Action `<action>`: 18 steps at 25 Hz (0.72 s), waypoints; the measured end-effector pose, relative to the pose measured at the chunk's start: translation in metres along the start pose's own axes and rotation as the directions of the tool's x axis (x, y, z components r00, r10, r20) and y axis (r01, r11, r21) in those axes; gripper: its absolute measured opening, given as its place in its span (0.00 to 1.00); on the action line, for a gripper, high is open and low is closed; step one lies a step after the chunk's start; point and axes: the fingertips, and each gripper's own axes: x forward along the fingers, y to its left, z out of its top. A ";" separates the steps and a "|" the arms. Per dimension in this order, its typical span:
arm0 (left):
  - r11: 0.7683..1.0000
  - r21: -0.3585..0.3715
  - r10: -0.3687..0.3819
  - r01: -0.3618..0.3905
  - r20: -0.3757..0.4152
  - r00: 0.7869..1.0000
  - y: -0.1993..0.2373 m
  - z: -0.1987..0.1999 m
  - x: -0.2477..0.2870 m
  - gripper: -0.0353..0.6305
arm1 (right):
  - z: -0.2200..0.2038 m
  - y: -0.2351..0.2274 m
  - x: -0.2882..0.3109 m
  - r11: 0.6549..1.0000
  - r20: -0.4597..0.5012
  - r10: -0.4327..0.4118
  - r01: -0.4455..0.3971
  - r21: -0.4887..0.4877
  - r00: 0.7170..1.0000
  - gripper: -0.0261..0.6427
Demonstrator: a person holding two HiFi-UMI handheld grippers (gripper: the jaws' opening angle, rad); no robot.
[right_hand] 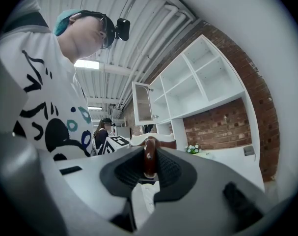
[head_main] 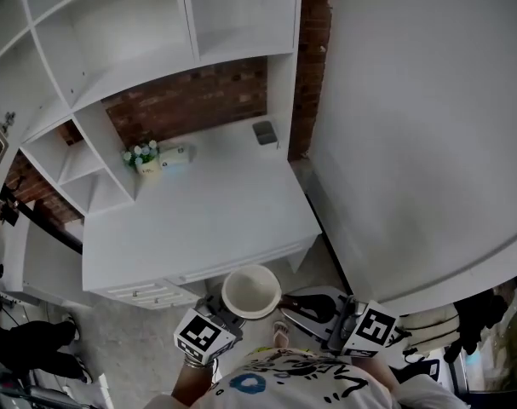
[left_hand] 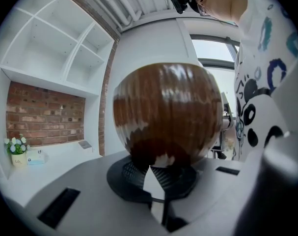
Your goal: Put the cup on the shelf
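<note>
Head view: cup (head_main: pixel 250 291) at 6 o'clock, white inside, well short of the shelf (head_main: pixel 130 83) at 11 | left gripper view: left gripper (left_hand: pixel 157 177) clamps the glossy brown-white base | right gripper view: right gripper (right_hand: pixel 149 164) pinches the brown handle (right_hand: pixel 149 156) — body mostly hidden

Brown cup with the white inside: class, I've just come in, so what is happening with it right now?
A person stands in front of the white desk, holding the round brown glazed cup with two hand-held grippers. The right hand-held gripper is clamped on the cup's brown loop handle; the left hand-held gripper grips its rounded body low down. The cup is upright, short of the desk edge, and not yet on the white shelf unit.
</note>
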 end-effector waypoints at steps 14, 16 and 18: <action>1.000 -0.016 0.015 -0.015 -0.006 1.000 0.013 0.002 0.069 0.08 | -0.002 -0.065 -0.030 1.000 -0.010 0.017 -0.017 0.016 1.000 0.13; 1.000 -0.020 0.019 -0.019 -0.007 1.000 0.016 0.004 0.074 0.08 | -0.001 -0.070 -0.032 0.999 -0.006 0.023 -0.023 0.027 1.000 0.13; 0.999 -0.025 0.027 -0.027 -0.001 1.000 0.019 0.005 0.077 0.08 | -0.001 -0.075 -0.032 0.999 -0.005 0.034 -0.034 0.033 0.999 0.13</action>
